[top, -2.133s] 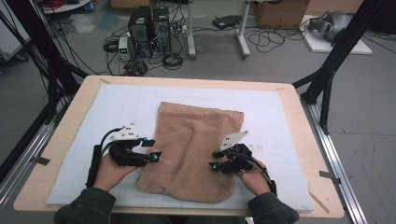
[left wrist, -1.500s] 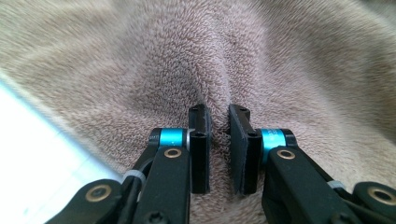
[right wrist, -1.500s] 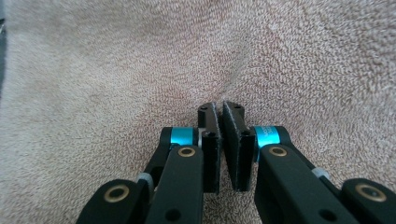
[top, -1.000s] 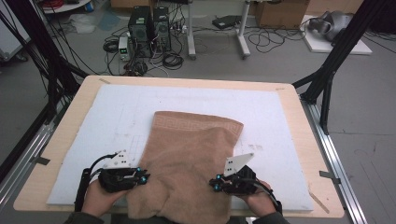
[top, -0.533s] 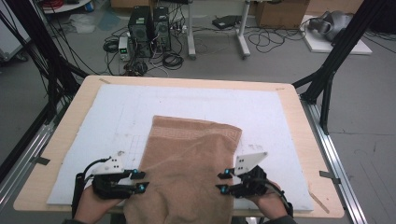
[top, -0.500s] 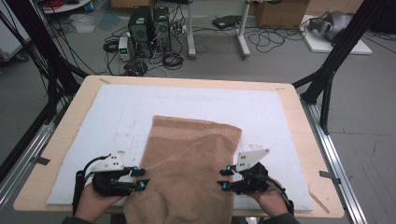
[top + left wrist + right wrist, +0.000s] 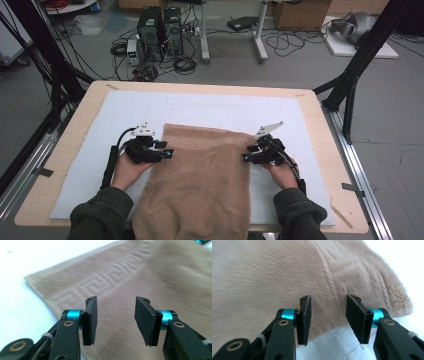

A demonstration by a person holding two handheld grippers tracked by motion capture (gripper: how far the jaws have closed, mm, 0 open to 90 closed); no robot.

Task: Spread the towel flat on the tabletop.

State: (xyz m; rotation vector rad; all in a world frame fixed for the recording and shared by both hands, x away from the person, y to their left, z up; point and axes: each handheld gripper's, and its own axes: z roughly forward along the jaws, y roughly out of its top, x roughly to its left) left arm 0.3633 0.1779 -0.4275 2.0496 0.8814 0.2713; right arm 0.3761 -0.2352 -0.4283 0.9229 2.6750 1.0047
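Left tool (image 7: 167, 152) and right tool (image 7: 246, 158), jaws just spread and gripping nothing, flank the tan towel (image 7: 205, 185) at its far corners; it lies between them, long axis running back over the bench (image 7: 75, 130) edge.

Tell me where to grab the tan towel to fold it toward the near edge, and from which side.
Grip the towel at its two far corners, by the patterned band. Bring each gripper in from its own outer side, left gripper and right gripper: the cloth lies flat, so the jaws probably need to slip under those thin side edges.
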